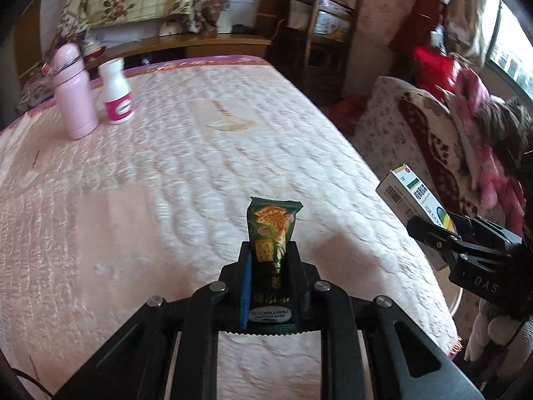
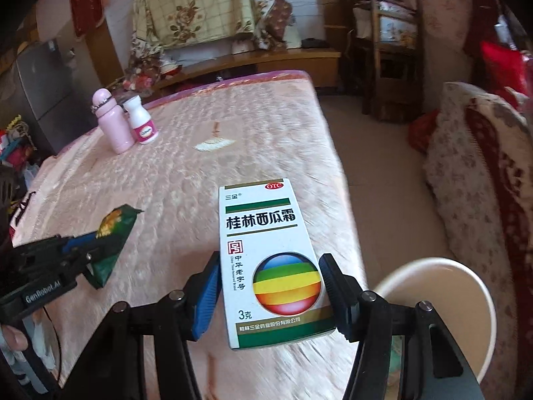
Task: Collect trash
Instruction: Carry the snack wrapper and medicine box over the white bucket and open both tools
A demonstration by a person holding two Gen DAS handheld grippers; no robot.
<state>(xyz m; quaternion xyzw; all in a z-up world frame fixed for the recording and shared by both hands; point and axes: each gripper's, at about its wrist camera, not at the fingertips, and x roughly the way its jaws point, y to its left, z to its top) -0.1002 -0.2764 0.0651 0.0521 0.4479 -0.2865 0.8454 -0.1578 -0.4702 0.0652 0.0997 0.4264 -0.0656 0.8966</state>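
Note:
My left gripper (image 1: pixel 269 250) is shut on a green biscuit wrapper (image 1: pixel 272 223), which stands up from between its fingers over the pink quilted bed (image 1: pixel 166 173). From the right wrist view, the same gripper (image 2: pixel 90 250) and wrapper (image 2: pixel 115 230) sit at the left. My right gripper (image 2: pixel 270 258) is shut on a white medicine box (image 2: pixel 263 230) with a striped ball on its face, near the bed's right edge. The box (image 1: pixel 411 196) and right gripper (image 1: pixel 433 230) also show at the right of the left wrist view. A white bucket (image 2: pixel 466 266) stands open beside the bed.
A pink flask (image 1: pixel 75 93) and a white bottle with a pink label (image 1: pixel 116 93) stand at the far left of the bed. A flat pale scrap (image 1: pixel 231 121) lies mid-bed. A floral-covered armchair (image 2: pixel 466 173) and a wooden shelf (image 2: pixel 389 53) are to the right.

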